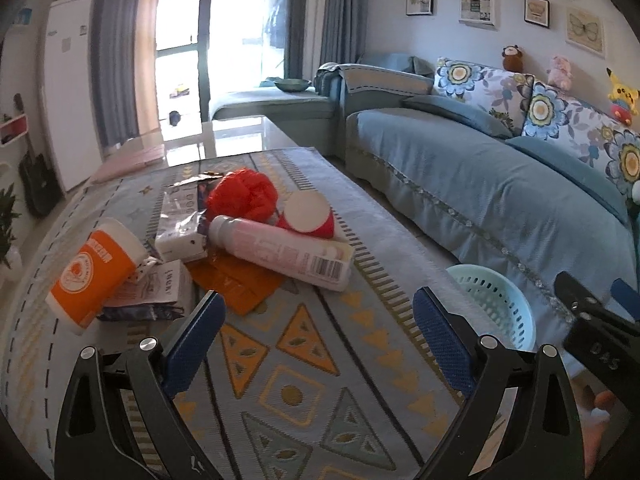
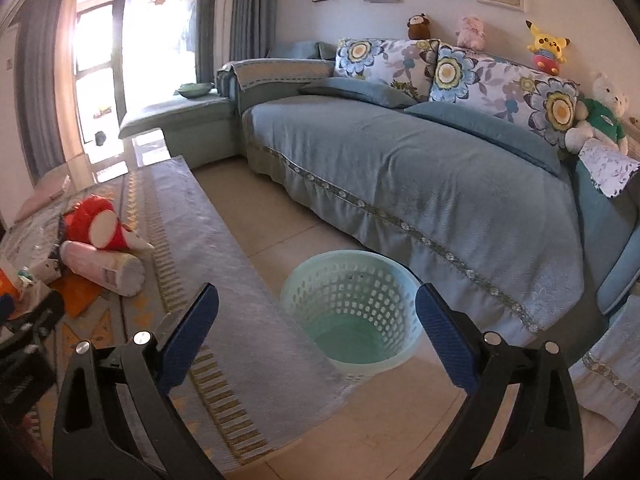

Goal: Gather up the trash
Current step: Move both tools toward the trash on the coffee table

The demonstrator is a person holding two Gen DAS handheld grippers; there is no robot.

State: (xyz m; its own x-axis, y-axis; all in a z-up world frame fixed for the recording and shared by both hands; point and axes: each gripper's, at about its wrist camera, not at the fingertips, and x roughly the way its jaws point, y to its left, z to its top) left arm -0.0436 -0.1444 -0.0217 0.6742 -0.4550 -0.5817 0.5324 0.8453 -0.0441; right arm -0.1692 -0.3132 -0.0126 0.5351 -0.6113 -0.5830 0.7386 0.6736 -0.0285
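**A:** The left claw [image 1: 316, 334] is spread wide, nothing between its blue pads, poised above the patterned cloth on the desk [image 1: 304, 392].

**B:** And there is the trash heap ahead of it: a pink bottle [image 1: 280, 250] lying on its side, a red paper cup [image 1: 310, 216] tipped over just behind it, a red mesh ball [image 1: 242, 194] beside the cup.

**A:** An orange-labelled tube [image 1: 96, 272] lies to the left, touching crumpled wrappers [image 1: 154, 290], with an orange packet [image 1: 236, 282] under the bottle.

**B:** Over to the right claw [image 2: 316, 330]: also gaping, holding nothing, out past the desk edge and right above the mint-green basket [image 2: 352, 280] on the floor.

**A:** The basket stands upright between the desk and the blue sofa [image 2: 400, 152], and looks bare inside.
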